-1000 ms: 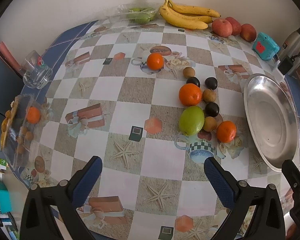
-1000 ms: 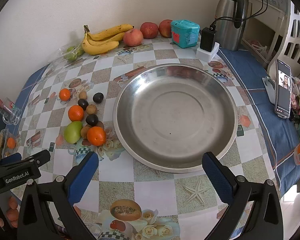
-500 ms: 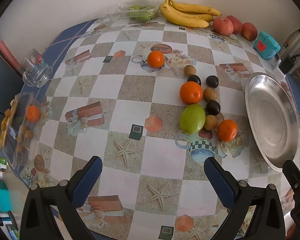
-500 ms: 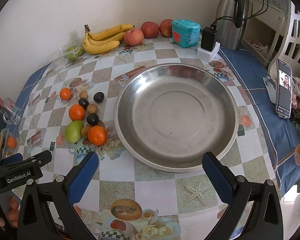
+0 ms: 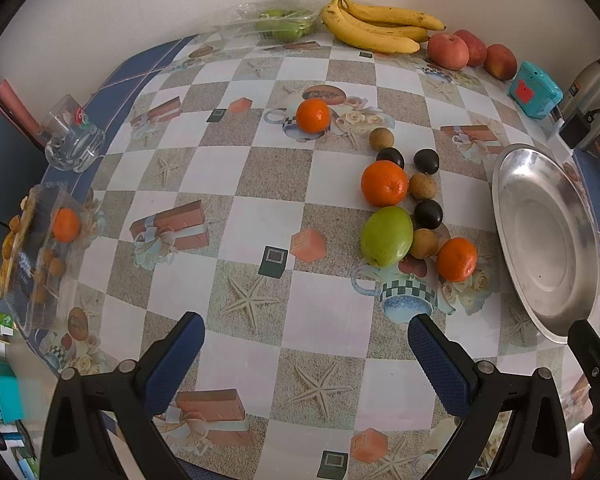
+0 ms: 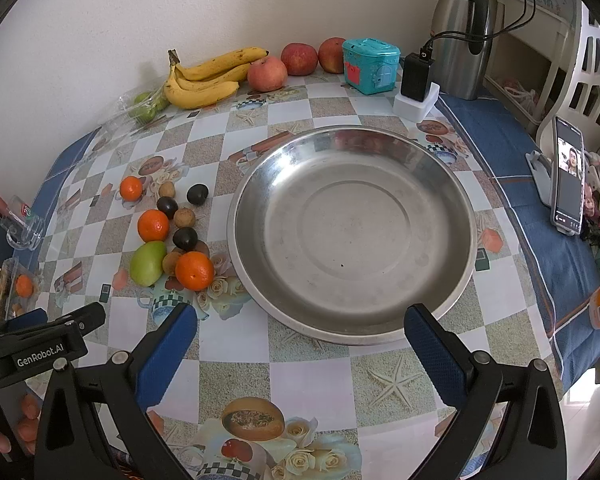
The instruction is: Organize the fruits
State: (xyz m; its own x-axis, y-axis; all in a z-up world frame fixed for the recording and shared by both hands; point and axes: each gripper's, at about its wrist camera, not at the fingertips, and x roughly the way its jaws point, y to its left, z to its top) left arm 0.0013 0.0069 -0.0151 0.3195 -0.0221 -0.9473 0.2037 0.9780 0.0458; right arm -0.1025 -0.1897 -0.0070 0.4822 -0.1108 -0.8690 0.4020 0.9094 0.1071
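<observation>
Tongs, left and right, hang apart and empty, barely shifted over the last second; oranges wait beside the bare steel dish, sorting unstarted.

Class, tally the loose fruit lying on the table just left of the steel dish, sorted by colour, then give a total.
Orange: 3
Green: 1
Dark: 3
Light brown: 3
Total: 10
</observation>
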